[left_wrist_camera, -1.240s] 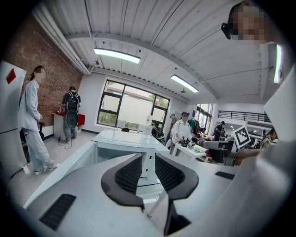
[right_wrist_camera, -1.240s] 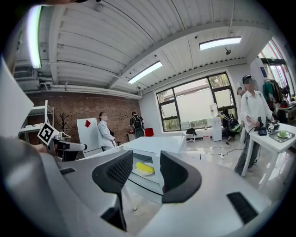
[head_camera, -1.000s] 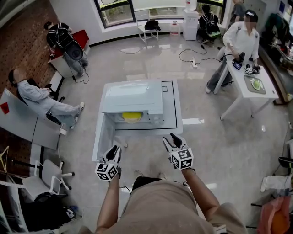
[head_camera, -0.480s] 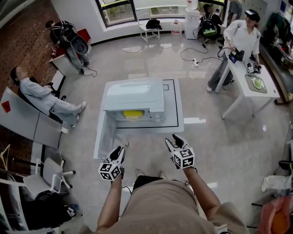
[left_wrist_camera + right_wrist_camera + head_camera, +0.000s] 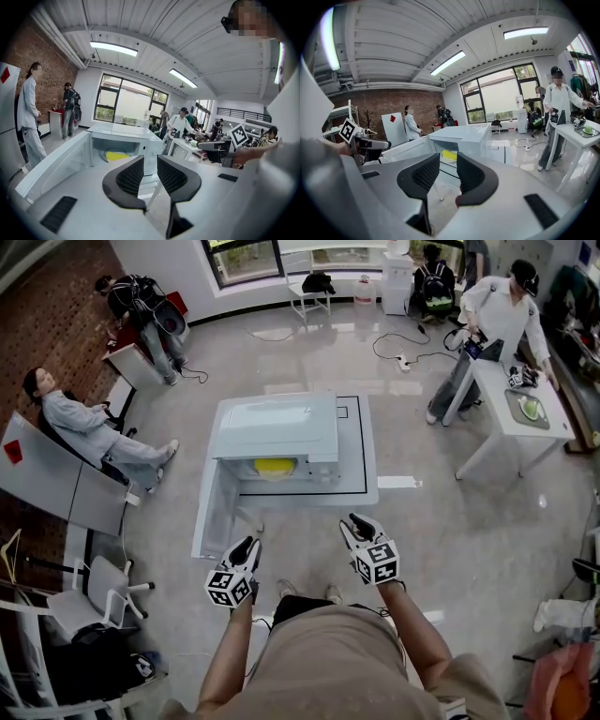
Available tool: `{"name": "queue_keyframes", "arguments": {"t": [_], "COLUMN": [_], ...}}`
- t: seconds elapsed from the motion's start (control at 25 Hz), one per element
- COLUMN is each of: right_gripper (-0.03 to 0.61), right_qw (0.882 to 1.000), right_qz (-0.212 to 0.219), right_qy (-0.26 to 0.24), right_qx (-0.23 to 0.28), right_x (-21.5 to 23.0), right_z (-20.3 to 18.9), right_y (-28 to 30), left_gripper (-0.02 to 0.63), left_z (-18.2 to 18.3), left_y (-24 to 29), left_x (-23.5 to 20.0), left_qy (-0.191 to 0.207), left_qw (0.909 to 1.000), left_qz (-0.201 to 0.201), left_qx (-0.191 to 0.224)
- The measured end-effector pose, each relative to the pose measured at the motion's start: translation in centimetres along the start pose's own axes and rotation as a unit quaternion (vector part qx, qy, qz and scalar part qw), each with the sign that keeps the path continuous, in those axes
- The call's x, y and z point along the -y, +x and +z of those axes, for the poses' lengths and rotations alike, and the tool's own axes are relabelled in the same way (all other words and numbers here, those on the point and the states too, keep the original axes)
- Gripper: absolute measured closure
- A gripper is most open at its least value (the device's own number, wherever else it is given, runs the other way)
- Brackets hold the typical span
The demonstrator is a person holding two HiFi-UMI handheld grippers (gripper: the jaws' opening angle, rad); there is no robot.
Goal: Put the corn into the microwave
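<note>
The white microwave (image 5: 277, 432) stands on a low white platform with its door (image 5: 214, 512) swung open to the left. The yellow corn (image 5: 273, 466) lies inside the cavity; it also shows in the left gripper view as corn (image 5: 117, 155) and in the right gripper view as corn (image 5: 450, 155). My left gripper (image 5: 251, 545) hangs open and empty just before the door's near end. My right gripper (image 5: 356, 521) is in front of the platform, apart from the microwave. Its jaws are closing, a gap still shows, and nothing is between them.
The platform's rim (image 5: 361, 474) juts out right of the microwave. A person sits at the left (image 5: 80, 423) beside grey panels. Another person (image 5: 497, 315) stands at a white table (image 5: 511, 413) at the right. An office chair (image 5: 103, 592) stands at the near left.
My left gripper has drifted slightly right, nearer the open door's end. The right gripper has stayed about where it was. The corn and the microwave have not moved.
</note>
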State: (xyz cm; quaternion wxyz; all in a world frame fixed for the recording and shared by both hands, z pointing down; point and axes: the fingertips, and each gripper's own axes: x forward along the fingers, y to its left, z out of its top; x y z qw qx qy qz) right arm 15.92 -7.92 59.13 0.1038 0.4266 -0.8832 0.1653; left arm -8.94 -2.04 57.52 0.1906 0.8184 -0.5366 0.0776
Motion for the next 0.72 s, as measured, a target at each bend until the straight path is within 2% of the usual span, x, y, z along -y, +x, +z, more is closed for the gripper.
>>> {"name": "queue_keyframes", "arguments": {"t": [0.72], "right_gripper": [0.457], "right_qw": [1.0], "right_qz": [0.018], "right_qy": [0.004], "right_qx": [0.002], "right_x": [-1.08], "right_z": [0.18], "right_y": [0.6], "left_gripper": [0.522], "left_z": [0.01], "left_y": [-0.28], "left_x": [-0.62], "left_qy": [-0.013], "left_qw": [0.9998], "left_qz": [0.015], "left_qx": [0.0]}}
